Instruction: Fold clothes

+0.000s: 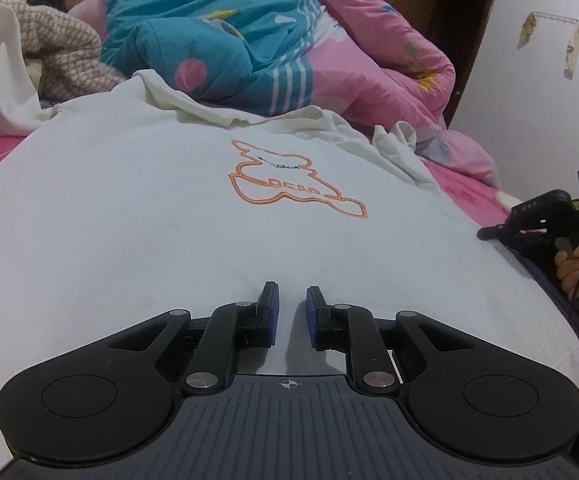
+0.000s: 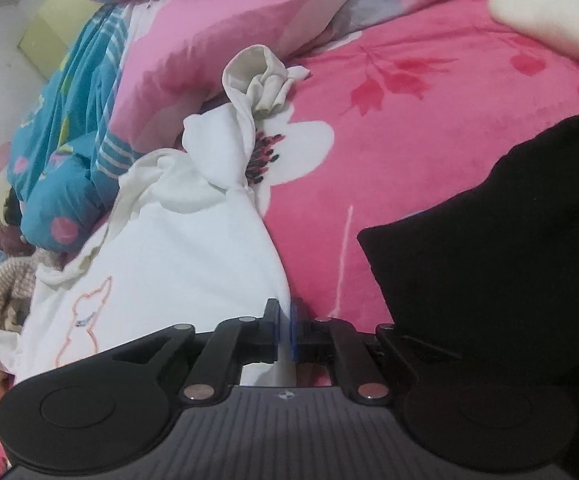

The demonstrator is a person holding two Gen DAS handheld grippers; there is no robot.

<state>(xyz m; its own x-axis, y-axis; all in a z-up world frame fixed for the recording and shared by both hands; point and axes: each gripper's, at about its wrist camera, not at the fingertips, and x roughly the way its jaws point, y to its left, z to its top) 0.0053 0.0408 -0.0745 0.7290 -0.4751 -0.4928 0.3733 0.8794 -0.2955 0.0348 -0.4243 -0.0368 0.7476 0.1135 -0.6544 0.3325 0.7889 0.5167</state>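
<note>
A white shirt with an orange bear outline lies spread flat on the bed. My left gripper hovers low over its near part, open by a narrow gap, with nothing between the blue pads. In the right wrist view, my right gripper is shut on the right side edge of the white shirt. The shirt's sleeve lies crumpled and twisted beyond it. The left wrist view shows the right gripper at the shirt's right edge, held by a hand.
A pink flowered blanket covers the bed. A black garment lies to the right of my right gripper. A bunched blue and pink quilt lies behind the shirt. A person lies at the far left. A dark doorway stands far right.
</note>
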